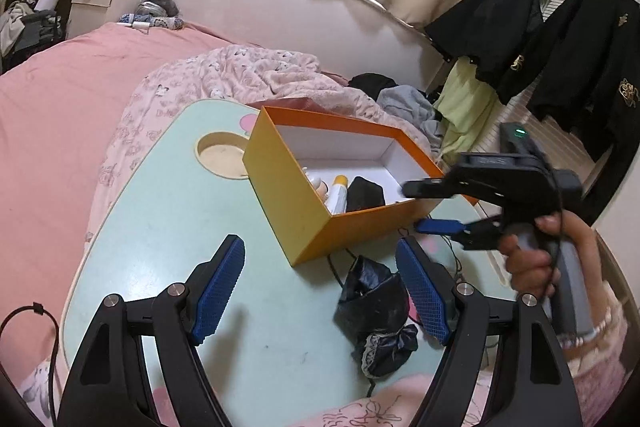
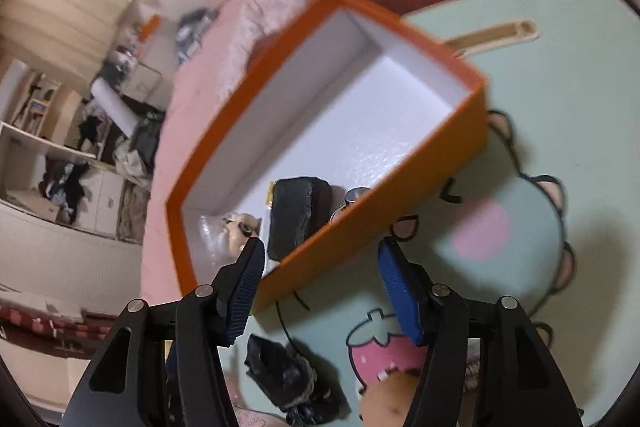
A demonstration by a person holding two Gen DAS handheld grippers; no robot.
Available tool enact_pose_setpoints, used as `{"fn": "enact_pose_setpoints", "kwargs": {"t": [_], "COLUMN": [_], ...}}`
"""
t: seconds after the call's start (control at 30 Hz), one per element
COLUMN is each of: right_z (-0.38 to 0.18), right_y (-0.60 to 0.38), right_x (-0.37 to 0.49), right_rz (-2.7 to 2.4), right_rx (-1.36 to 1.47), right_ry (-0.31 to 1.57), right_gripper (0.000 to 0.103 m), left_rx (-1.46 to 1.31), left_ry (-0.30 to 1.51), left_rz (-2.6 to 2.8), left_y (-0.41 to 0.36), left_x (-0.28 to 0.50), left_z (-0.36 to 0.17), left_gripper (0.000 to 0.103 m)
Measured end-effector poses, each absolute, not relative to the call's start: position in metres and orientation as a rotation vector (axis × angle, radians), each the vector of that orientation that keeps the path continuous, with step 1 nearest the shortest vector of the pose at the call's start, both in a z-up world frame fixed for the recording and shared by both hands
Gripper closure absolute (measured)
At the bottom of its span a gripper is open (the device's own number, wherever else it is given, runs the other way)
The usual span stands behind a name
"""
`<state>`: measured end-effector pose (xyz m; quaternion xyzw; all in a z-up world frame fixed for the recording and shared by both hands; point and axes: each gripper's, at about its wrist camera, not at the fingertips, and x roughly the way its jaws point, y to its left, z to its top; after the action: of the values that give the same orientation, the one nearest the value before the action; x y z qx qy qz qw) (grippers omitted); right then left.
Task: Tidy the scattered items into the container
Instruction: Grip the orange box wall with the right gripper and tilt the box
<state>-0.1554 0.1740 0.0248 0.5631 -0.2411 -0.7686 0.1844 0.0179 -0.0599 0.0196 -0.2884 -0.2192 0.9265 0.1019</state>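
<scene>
Hovering over the counter (image 1: pixel 168 227), both grippers' jaws spread, left gripper (image 1: pixel 320 291), right gripper (image 2: pixel 320 291), near orange box (image 1: pixel 292 203), black pouch (image 1: pixel 372 311) outside it.

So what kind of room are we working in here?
Most likely a bedroom: the small green lap table sits on a bed with a pink fleece blanket, and black jackets hang nearby on a rack.

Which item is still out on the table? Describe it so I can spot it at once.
Start at the mint-green lap table on the pink bed, then find the orange box on it. Just in front of the box's near corner lies a crumpled, shiny black fabric pouch with lace trim. Unlike the tube and dark bundle, it lies outside the box, by a thin black cable.
</scene>
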Motion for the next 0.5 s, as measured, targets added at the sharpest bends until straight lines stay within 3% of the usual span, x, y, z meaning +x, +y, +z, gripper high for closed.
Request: {"fn": "enact_pose_setpoints", "kwargs": {"t": [0.17, 0.33, 0.4, 0.5], "right_z": [0.041, 0.066, 0.082, 0.103], "right_y": [0.159, 0.136, 0.140, 0.145], "right_x": [-0.179, -0.211, -0.215, -0.194], "right_rz": [-2.204, -2.391, -2.546, -2.570], "right_rx": [1.599, 1.570, 1.471, 1.360], "right_ry": [-0.503, -0.052, 0.036, -0.025], "right_gripper": [0.073, 0.088, 0.088, 0.087], "left_rx": [-0.834, -0.836, -0.836, -0.844], "left_ry": [-0.636, -0.662, -0.678, -0.693], "left_rz": [2.731, 2.725, 2.722, 2.717], "left_y": [-0.058, -0.062, -0.064, -0.066], "left_x": [0.022, 0.022, 0.023, 0.023], "left_z": [0.020, 0.018, 0.017, 0.015], "left_gripper": [0.025, 0.025, 0.025, 0.025]}}
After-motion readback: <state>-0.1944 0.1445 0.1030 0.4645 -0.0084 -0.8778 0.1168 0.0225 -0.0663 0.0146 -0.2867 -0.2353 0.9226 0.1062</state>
